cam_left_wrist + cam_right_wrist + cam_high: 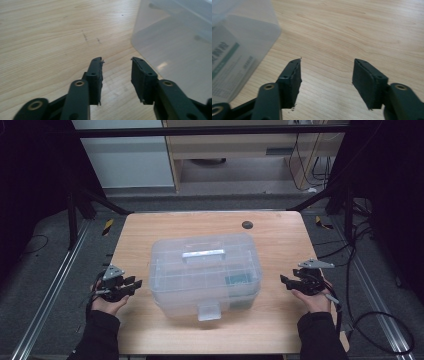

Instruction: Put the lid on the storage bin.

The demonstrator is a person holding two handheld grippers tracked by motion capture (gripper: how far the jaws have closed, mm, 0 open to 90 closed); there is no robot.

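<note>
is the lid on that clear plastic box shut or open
Shut. In the high view the lid sits flat on the clear plastic box, handle on top. Whether the front latch is fastened cannot be told.

Through the frosted walls of the plastic box [205,272] the contents stay a blur; a green-and-white label [237,280] near its right end is too small to read. In the right gripper view the box [239,47] is cut off by the left and top edges, and its label's [223,62] print is smeared. In the left gripper view, the box's [175,42] right side runs out of frame.
</note>
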